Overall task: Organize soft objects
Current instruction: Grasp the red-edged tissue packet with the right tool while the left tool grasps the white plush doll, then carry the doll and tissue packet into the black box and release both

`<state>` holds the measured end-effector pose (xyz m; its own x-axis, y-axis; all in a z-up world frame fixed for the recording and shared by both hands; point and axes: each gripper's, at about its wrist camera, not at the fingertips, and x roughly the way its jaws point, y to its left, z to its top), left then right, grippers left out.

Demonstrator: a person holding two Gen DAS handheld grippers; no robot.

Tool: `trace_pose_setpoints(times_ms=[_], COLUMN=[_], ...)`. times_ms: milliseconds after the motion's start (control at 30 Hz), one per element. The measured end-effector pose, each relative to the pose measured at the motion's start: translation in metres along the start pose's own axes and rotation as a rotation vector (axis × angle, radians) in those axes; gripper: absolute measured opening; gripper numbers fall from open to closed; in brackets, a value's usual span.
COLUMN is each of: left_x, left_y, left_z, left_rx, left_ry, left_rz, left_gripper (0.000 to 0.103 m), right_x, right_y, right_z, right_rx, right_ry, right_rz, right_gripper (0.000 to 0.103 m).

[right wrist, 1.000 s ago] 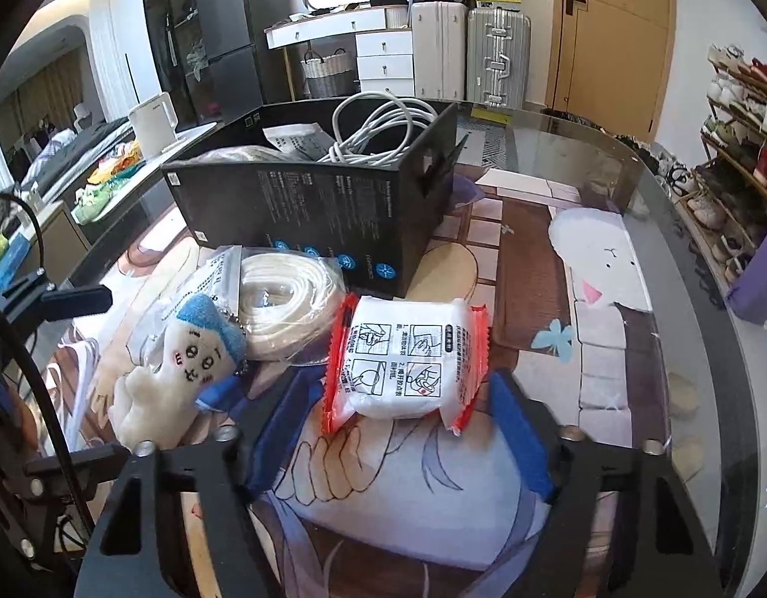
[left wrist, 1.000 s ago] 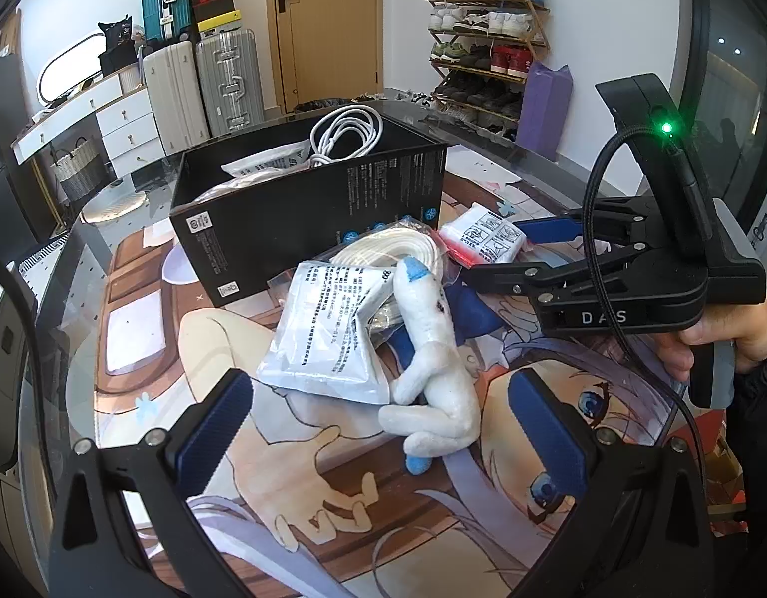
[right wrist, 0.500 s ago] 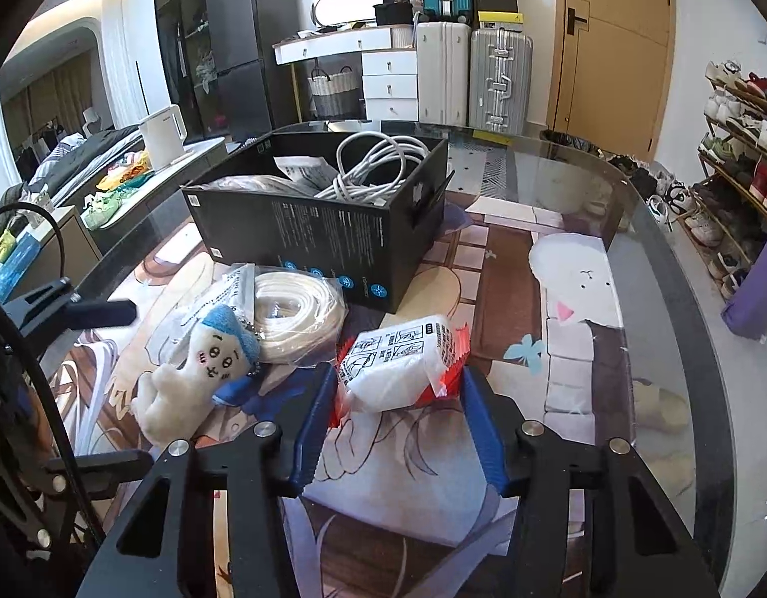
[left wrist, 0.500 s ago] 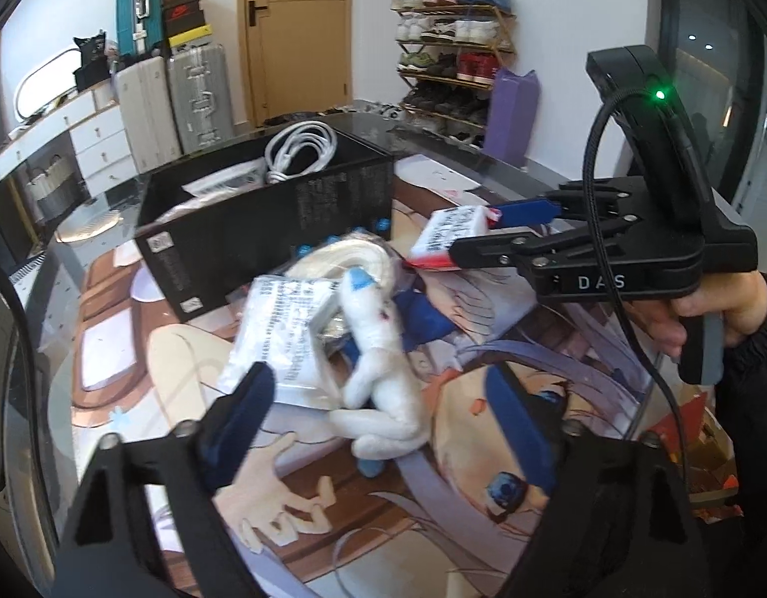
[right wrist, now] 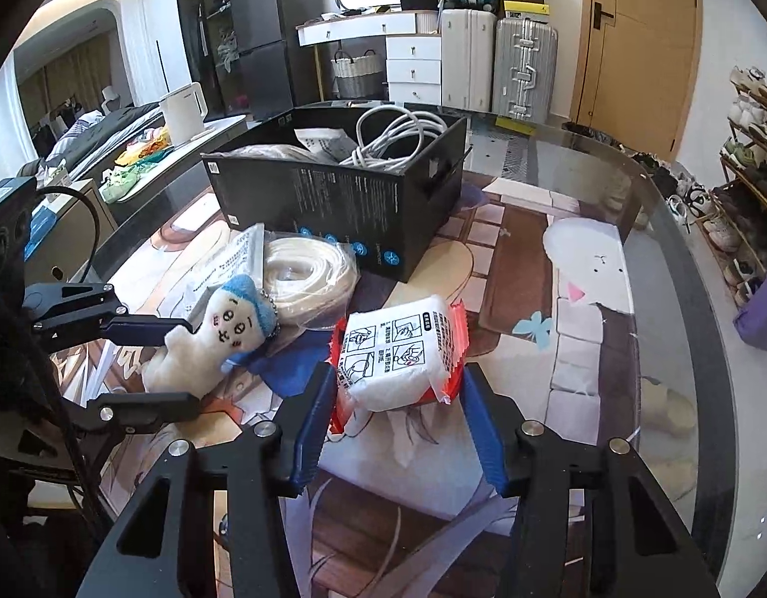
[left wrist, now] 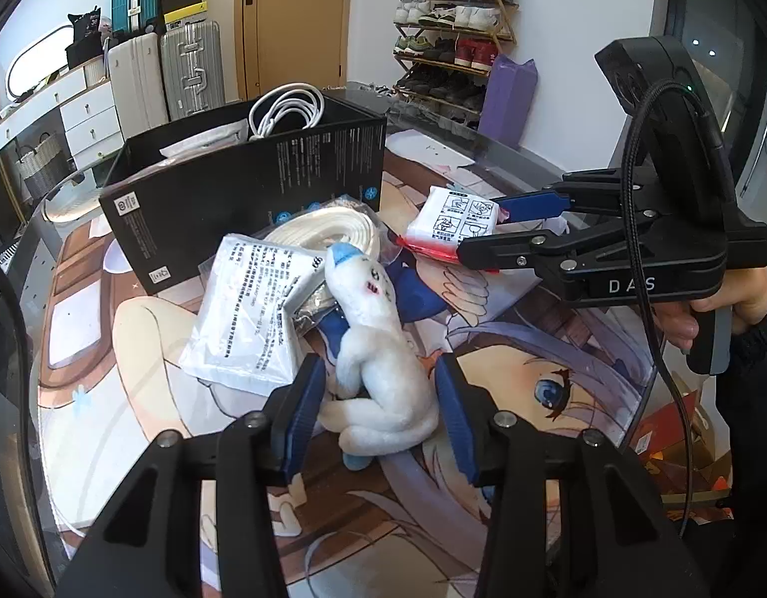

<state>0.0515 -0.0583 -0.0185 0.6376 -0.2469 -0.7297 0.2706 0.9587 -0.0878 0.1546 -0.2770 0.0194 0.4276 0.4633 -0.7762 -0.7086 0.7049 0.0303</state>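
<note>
Your closing left gripper point(left wrist: 378, 398) seemingly brackets the plush toy point(left wrist: 378, 364); right gripper point(right wrist: 398, 408) pinches the tissue pack point(right wrist: 398, 354); lift toward twelve o'clock box point(right wrist: 333, 199).

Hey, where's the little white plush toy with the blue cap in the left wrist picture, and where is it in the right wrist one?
Left wrist view: the plush toy lies low at centre, between the left gripper fingers, whose jaws are closing.
Right wrist view: the toy is at middle left, again between those fingers.
Shared landmark: the black box behind it.
</note>
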Motion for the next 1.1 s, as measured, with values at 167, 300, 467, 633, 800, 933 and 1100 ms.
trace_pose_setpoints(times_ms=[167, 300, 467, 633, 800, 933, 1100], left_x=[0.003, -0.001, -0.007, -0.015, -0.022, -0.030, -0.037], left_y=[-0.001, -0.001, 0.002, 0.001, 0.003, 0.009, 0.016], left_z=[-0.001, -0.001, 0.001, 0.003, 0.005, 0.006, 0.009], left_rx=[-0.002, -0.002, -0.014, -0.013, -0.025, -0.039, -0.056], left_ry=[0.006, -0.005, -0.022, -0.042, -0.059, -0.082, -0.109], left_rz=[0.003, -0.002, -0.016, -0.028, -0.031, -0.029, -0.019], left_gripper=[0.041, 0.034, 0.033, 0.033, 0.033, 0.033, 0.033], right_x=[0.009, 0.014, 0.017, 0.018, 0.017, 0.012, 0.004], right_y=[0.000, -0.002, -0.001, 0.000, 0.002, -0.001, -0.008], right_z=[0.000, 0.000, 0.001, 0.003, 0.004, 0.004, 0.003], right_rx=[0.023, 0.045, 0.053, 0.054, 0.033, 0.029, 0.040], right_ry=[0.003, 0.006, 0.003, -0.006, -0.017, -0.025, -0.039], right_rz=[0.014, 0.017, 0.011, -0.002, -0.011, -0.016, -0.013], right_gripper=[0.053, 0.054, 0.069, 0.069, 0.061, 0.052, 0.051])
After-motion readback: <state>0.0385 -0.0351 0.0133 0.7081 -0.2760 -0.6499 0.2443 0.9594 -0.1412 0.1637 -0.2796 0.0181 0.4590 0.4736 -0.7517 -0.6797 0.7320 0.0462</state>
